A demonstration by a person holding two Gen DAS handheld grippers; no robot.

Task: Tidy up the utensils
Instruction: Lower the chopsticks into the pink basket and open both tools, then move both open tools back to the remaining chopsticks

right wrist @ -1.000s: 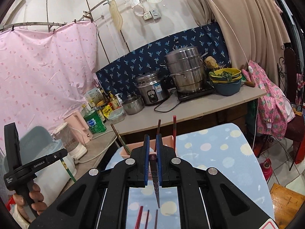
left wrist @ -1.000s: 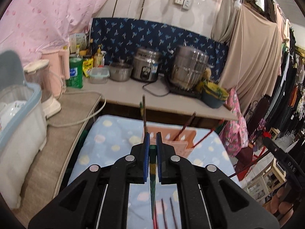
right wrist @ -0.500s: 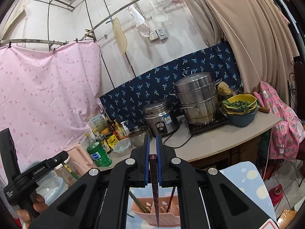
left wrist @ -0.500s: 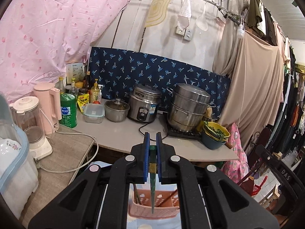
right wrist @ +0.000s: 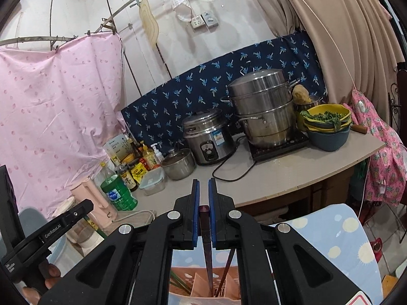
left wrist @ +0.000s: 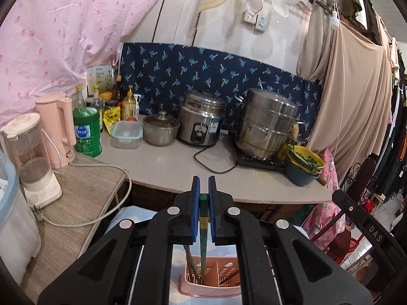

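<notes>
My left gripper (left wrist: 202, 185) is shut on a green chopstick (left wrist: 203, 231) that hangs tip-down over the pink slotted utensil basket (left wrist: 211, 291). Other chopsticks (left wrist: 190, 264) stand in the basket's left compartment. My right gripper (right wrist: 202, 186) is shut on a dark red chopstick (right wrist: 207, 254), its tip reaching down into the same pink basket (right wrist: 193, 283). A red chopstick (right wrist: 226, 269) and green ones (right wrist: 178, 282) lean in that basket. The basket stands on a light blue dotted cloth (right wrist: 338, 231).
Behind the table runs a counter (left wrist: 178, 167) with a rice cooker (left wrist: 201, 119), a steamer pot (left wrist: 267, 124), a small pot (left wrist: 160, 129), bottles and a green can (left wrist: 86, 132). A blender (left wrist: 33, 157) and a cord (left wrist: 96, 203) sit at the left. The other handle (right wrist: 38, 236) shows at the lower left.
Both grippers have moved forward over the table to above the pink basket, each still holding its chopstick. The loose chopsticks on the cloth have dropped out of view.
</notes>
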